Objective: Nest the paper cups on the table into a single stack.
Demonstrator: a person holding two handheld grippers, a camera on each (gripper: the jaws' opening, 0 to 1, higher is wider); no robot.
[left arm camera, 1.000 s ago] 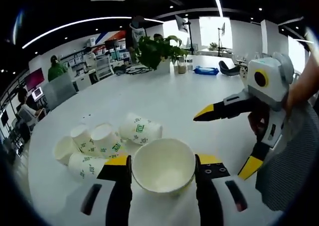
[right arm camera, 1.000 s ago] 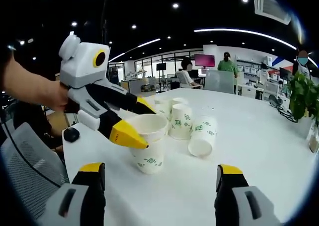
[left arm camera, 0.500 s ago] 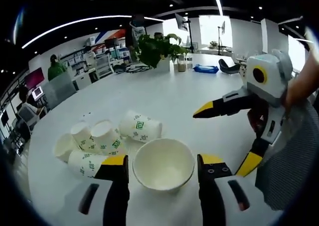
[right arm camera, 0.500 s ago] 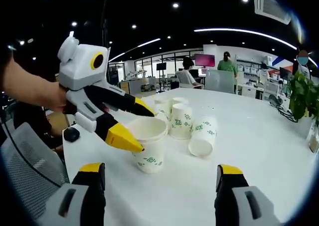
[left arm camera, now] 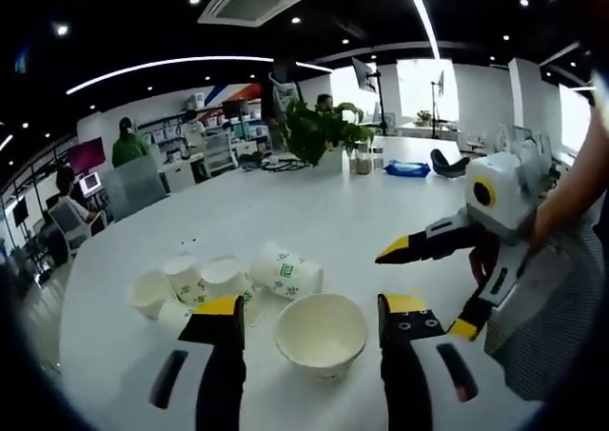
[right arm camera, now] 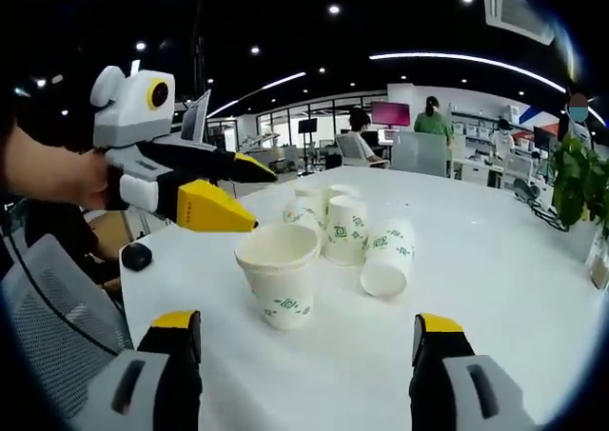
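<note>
Upright paper cup (right arm camera: pixel 279 274) stands free on table (right arm camera: pixel 514 288), near loose cups (right arm camera: pixel 347 231) — some upright, one or two apparently lying. Left gripper (right arm camera: pixel 228 193) jaws apart, empty, beside rim. Right gripper (right arm camera: pixel 309 336) wide open, empty. Step: fetching next cup — calls for grasp, then nesting into upright one.

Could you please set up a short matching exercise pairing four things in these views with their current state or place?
Things:
1. upright paper cup
2. tipped paper cup
3. left hand-held gripper
4. potted plant

States:
A. lying on its side on the table
B. open, beside the cup and apart from it
C. standing alone, mouth up, nearest the cameras
D. at the far end of the white table

Pairs: 1-C, 2-A, 3-B, 4-D
</note>
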